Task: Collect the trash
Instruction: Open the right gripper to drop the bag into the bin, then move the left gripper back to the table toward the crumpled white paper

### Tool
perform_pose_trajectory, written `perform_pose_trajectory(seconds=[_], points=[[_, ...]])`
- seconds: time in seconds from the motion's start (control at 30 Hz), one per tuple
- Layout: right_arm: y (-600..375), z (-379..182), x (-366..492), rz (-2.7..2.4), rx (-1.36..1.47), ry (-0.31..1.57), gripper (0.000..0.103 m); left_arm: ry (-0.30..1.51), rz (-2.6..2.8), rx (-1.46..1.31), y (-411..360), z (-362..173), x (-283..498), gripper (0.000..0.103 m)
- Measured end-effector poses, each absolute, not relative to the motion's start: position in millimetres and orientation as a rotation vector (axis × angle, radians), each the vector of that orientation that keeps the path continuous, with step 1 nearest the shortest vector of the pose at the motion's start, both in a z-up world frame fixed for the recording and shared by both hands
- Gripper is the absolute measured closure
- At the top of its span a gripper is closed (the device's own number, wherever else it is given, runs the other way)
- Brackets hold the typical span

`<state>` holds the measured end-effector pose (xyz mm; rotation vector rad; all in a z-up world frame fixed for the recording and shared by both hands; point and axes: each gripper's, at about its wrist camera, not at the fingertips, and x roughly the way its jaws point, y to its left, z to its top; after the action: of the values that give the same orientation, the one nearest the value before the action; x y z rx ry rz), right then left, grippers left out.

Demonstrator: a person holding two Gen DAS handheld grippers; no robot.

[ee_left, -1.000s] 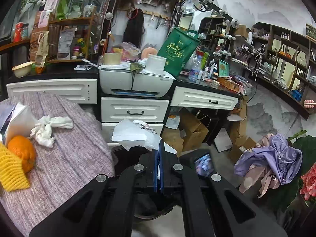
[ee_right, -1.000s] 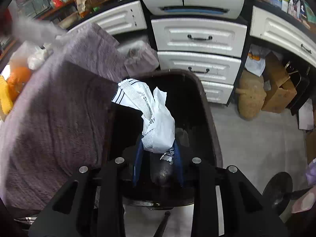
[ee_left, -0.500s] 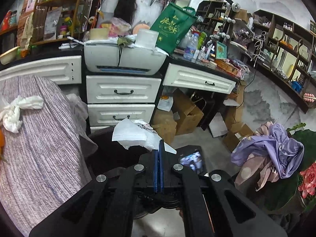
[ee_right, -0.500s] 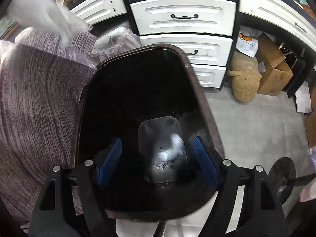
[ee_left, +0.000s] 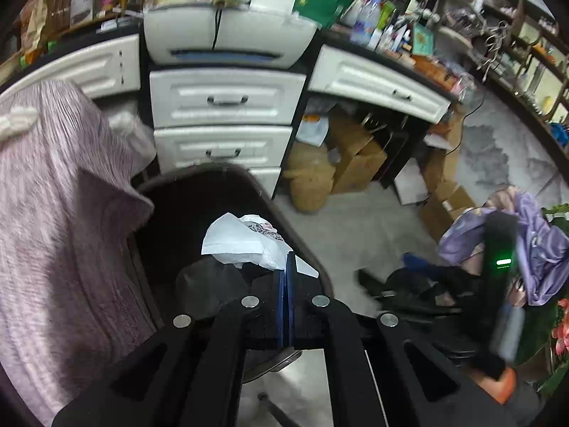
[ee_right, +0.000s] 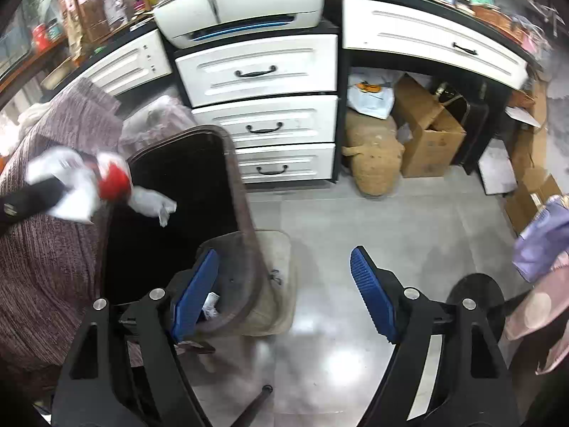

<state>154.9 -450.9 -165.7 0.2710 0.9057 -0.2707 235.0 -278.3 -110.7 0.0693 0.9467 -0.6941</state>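
Note:
My left gripper (ee_left: 286,270) is shut on a crumpled white plastic wrapper (ee_left: 245,242) and holds it over the open dark trash bin (ee_left: 302,242). In the right wrist view the same wrapper (ee_right: 149,203) hangs blurred at the bin's left rim, held by the other gripper. My right gripper (ee_right: 284,277) is open and empty, above the bin's near right rim (ee_right: 249,227) and the floor. A white scrap (ee_right: 212,302) lies at the bin's bottom. A white tissue (ee_left: 17,122) lies on the purple tablecloth.
A table with purple cloth (ee_left: 53,249) stands left of the bin. White drawers (ee_right: 263,114) and a printer (ee_right: 242,3) stand behind. Cardboard boxes (ee_right: 426,131) and a brown sack (ee_right: 373,156) sit under the desk. Purple cloth (ee_left: 526,249) lies at right.
My right gripper let its crumpled paper fall into the bin, opened, and moved right off the bin. My left gripper carried the white wrapper from the table side to above the bin.

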Motion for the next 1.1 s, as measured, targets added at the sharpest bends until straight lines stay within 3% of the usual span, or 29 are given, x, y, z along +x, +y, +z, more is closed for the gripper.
perform_pose_trajectory(seconds=[0.37, 0.43, 0.47, 0.53, 1.1], points=[[-470, -164, 138, -0.314, 0.330, 0.899, 0.023, 1.045, -0.653, 0.108, -284, -143, 239, 0.097], [-471, -162, 138, -0.318, 0.332, 0.895, 0.022, 1.051, -0.652, 0.109, -283, -144, 238, 0.077], [-471, -161, 138, -0.319, 0.332, 0.893, 0.022, 1.042, -0.652, 0.104, -282, -144, 237, 0.055], [-472, -159, 138, -0.322, 0.330, 0.889, 0.020, 1.008, -0.645, 0.099, -281, -140, 231, 0.038], [-442, -126, 144, -0.250, 0.280, 0.833, 0.019, 0.759, -0.657, 0.128, -239, -63, 176, 0.007]])
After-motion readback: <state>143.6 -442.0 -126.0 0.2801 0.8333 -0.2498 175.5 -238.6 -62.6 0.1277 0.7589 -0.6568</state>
